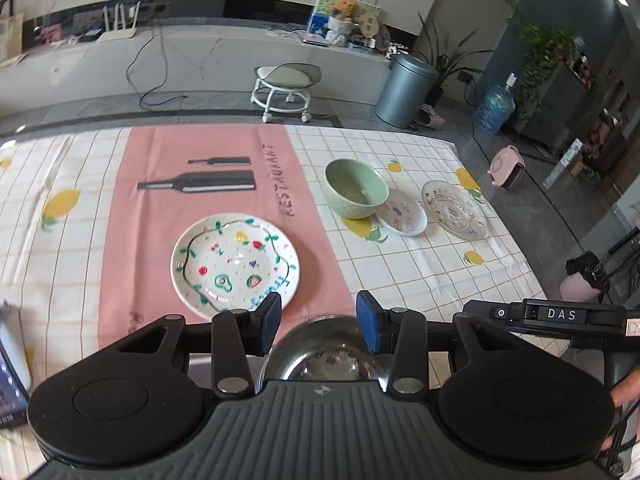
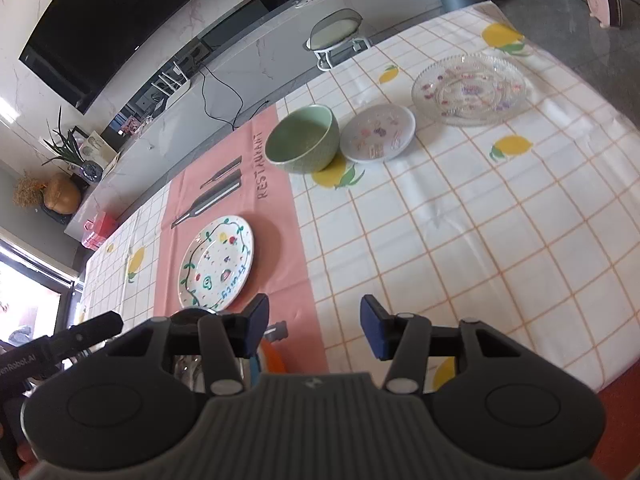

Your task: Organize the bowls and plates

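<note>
Both tools' jaws stand apart, gripping nothing; green bowl sits empty.

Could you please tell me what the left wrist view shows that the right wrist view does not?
Only the left wrist view shows the metal bowl under the open left gripper, and the water jug. Only the right wrist view shows the television and the open, empty right gripper. Both show the painted plate, green bowl, small white dish and glass plate.
</note>
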Demonstrator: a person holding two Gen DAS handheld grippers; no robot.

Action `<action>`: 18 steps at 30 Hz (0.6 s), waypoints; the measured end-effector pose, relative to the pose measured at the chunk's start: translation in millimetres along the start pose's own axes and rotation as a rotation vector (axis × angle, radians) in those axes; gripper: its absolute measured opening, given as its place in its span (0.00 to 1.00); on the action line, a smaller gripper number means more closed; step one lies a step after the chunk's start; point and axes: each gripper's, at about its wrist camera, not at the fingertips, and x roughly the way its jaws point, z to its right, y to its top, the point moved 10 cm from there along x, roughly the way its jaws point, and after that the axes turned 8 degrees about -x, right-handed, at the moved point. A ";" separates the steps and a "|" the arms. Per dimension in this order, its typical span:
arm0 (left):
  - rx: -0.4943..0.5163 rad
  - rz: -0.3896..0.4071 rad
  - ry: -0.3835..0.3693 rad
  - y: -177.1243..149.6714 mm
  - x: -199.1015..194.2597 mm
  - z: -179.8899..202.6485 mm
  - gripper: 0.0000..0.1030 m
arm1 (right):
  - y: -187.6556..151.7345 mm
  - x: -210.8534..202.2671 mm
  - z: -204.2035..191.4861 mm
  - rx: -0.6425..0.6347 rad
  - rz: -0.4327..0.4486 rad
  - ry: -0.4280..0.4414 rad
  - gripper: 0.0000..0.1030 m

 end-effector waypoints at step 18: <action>0.411 -0.114 -0.012 75.4 129.4 45.5 0.46 | 109.6 62.6 21.0 -0.199 0.005 -0.095 0.47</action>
